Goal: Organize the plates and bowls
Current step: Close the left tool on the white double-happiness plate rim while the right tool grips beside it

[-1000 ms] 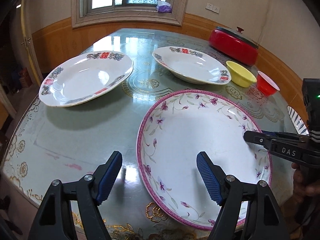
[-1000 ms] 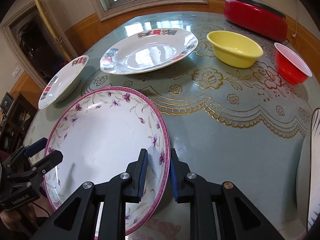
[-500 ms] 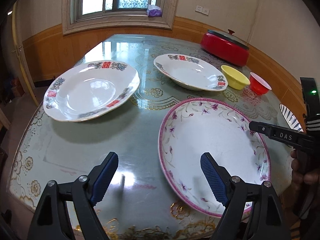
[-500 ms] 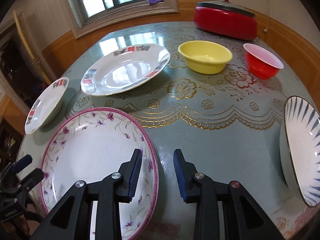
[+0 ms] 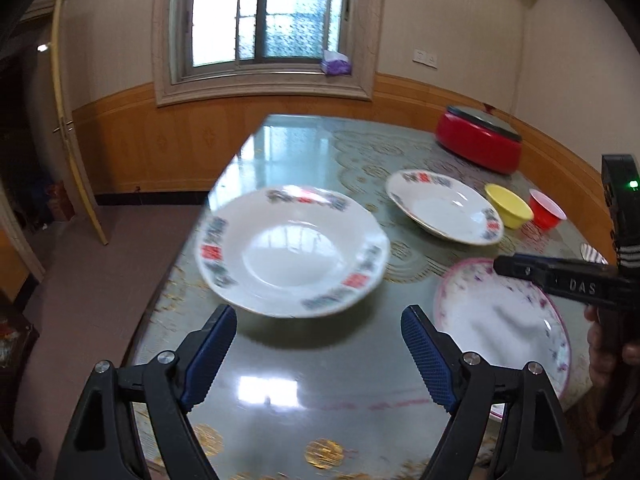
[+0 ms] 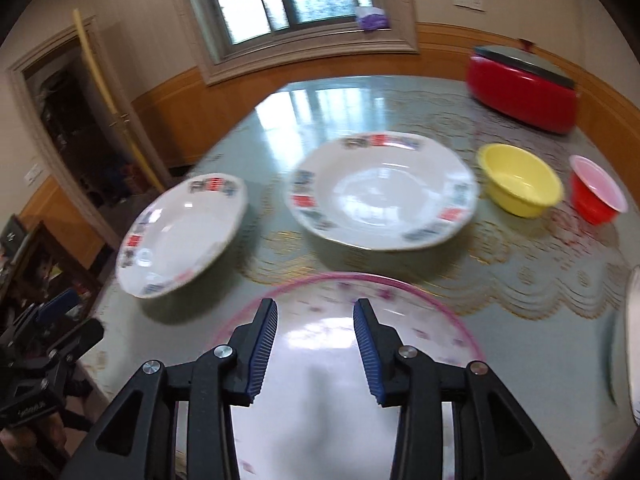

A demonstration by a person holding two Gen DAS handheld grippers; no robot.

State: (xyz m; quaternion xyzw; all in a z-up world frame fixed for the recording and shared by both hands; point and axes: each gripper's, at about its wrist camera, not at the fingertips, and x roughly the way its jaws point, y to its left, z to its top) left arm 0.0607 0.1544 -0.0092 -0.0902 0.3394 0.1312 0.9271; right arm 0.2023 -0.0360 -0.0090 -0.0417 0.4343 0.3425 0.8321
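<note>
Table [image 5: 280,408] edge bare by left claw [image 5: 316,352]; both claws apart, empty.

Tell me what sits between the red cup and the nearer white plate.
The yellow bowl sits between the red cup and the white plate, in the right wrist view.

Daylight reaches you from the window [image 5: 264,20] on the far wall; the panes blow out white. The glossy desk [image 5: 304,380] throws that glare back in bright patches, near and far. Soft shadows sit under the white plate [image 5: 292,256]. Both views smear with motion blur: plate patterns and the pink-rimmed plate [image 6: 348,360] are streaked, while each tool's own arms stay sharp. Fisheye bends walls and door frame; corners go black.
</note>
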